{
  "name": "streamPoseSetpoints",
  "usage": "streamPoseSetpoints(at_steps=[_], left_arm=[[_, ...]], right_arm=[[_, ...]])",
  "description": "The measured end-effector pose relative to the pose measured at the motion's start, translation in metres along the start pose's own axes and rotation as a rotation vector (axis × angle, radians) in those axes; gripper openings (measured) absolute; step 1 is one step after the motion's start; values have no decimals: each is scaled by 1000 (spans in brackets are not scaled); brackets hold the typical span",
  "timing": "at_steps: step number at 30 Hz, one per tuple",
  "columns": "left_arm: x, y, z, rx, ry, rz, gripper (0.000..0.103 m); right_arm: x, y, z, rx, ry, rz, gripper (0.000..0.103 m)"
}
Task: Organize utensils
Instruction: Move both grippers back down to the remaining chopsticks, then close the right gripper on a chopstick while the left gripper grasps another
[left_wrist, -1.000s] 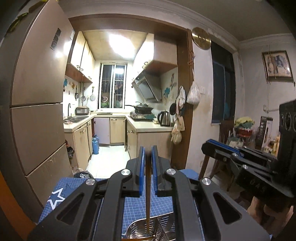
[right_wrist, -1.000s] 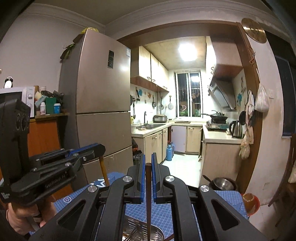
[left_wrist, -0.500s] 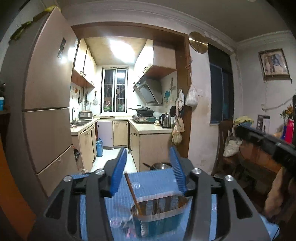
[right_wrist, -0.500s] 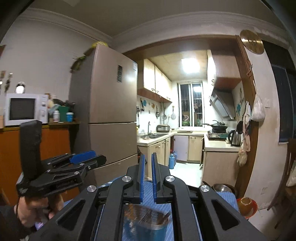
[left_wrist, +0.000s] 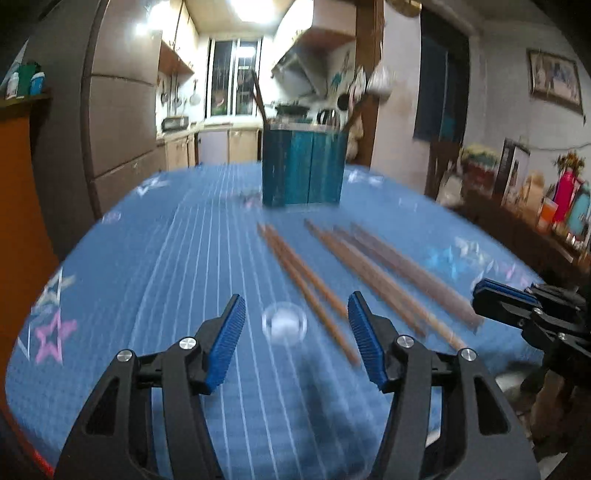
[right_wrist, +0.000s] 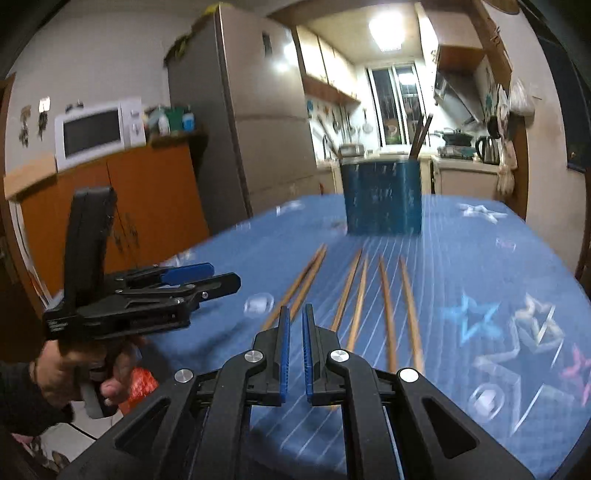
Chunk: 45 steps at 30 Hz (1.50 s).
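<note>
A blue utensil holder (left_wrist: 303, 166) stands on the far side of the blue table; it also shows in the right wrist view (right_wrist: 382, 197), with chopsticks (right_wrist: 419, 134) sticking up from it. Several wooden chopsticks (left_wrist: 306, 280) lie flat on the cloth between holder and grippers, also in the right wrist view (right_wrist: 354, 291). My left gripper (left_wrist: 295, 321) is open and empty, low over the near ends of the chopsticks. My right gripper (right_wrist: 293, 325) has its jaws nearly closed, a narrow gap, nothing between them, just above the chopsticks' near ends.
The table (right_wrist: 480, 266) has a blue star-patterned cloth. A fridge (right_wrist: 229, 122) and an orange cabinet (right_wrist: 110, 203) with a microwave (right_wrist: 96, 129) stand to the left. A cluttered shelf (left_wrist: 535, 206) runs along the right wall.
Both grippers let go of their chopsticks into the holder, then pulled back and dropped low over the table. The left gripper opened wide; the holder now stands farther away.
</note>
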<state>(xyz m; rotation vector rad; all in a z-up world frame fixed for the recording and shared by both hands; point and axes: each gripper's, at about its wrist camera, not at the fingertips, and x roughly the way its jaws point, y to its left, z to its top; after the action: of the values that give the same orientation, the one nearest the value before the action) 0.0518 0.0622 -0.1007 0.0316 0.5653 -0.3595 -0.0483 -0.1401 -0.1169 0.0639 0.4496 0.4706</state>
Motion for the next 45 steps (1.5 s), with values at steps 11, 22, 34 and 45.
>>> streamPoseSetpoints(at_steps=[11,22,34,45], left_arm=[[8,-16,-24,34,18,-1,56],[9,-24,-34,43,18,-16,56],[16,-35,-39,60,14,-19,29],[19,-50,-43,93,0,0,25]], right_arm=[[39,9,-11,-62,114,-145,8],[51,0,-8,-51,148,-183,22],[54,7,-11,-70,151,-180,16],[53,6,-13,-61,143,-175,16]])
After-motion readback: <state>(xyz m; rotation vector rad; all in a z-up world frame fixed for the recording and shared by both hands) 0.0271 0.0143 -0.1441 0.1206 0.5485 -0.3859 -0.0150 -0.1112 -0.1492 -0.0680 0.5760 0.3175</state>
